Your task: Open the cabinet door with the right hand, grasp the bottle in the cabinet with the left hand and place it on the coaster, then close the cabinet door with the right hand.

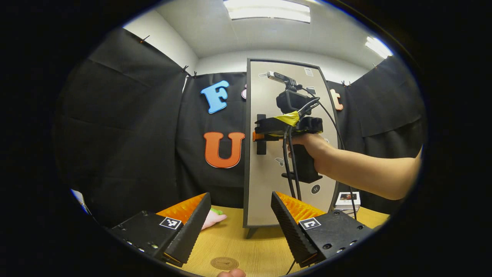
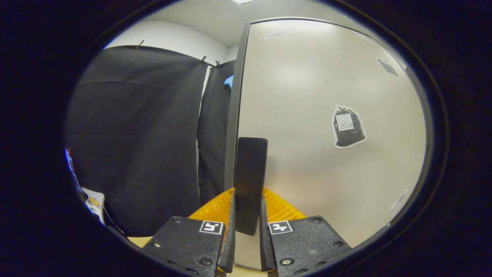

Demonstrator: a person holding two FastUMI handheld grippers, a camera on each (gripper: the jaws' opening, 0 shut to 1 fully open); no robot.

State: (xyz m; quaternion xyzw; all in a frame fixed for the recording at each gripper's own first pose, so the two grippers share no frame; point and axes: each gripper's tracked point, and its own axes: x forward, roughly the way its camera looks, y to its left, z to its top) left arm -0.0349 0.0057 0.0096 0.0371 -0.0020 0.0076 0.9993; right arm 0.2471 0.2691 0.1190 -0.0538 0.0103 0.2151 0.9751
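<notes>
Clamping the black upright bar handle (image 2: 250, 184) of the tall beige cabinet door (image 2: 326, 127), the right tongs (image 2: 246, 227) have both fingers pressed on its sides; seen from the left gripper view, that same tool (image 1: 265, 135) sits at the handle (image 1: 261, 134), held by a bare hand (image 1: 311, 144). Left tongs (image 1: 241, 219) spread wide, released, gripping nothing, hovering above the yellow wooden tabletop (image 1: 246, 242). One round brown coaster (image 1: 224, 263) lies on the tabletop just below them, open wood around it. Door (image 1: 286, 154) looks shut, its dark left edge free; one handle. A pink-and-green soft object (image 1: 213, 219) lies behind the left finger. The bottle cannot be made out behind the door.
</notes>
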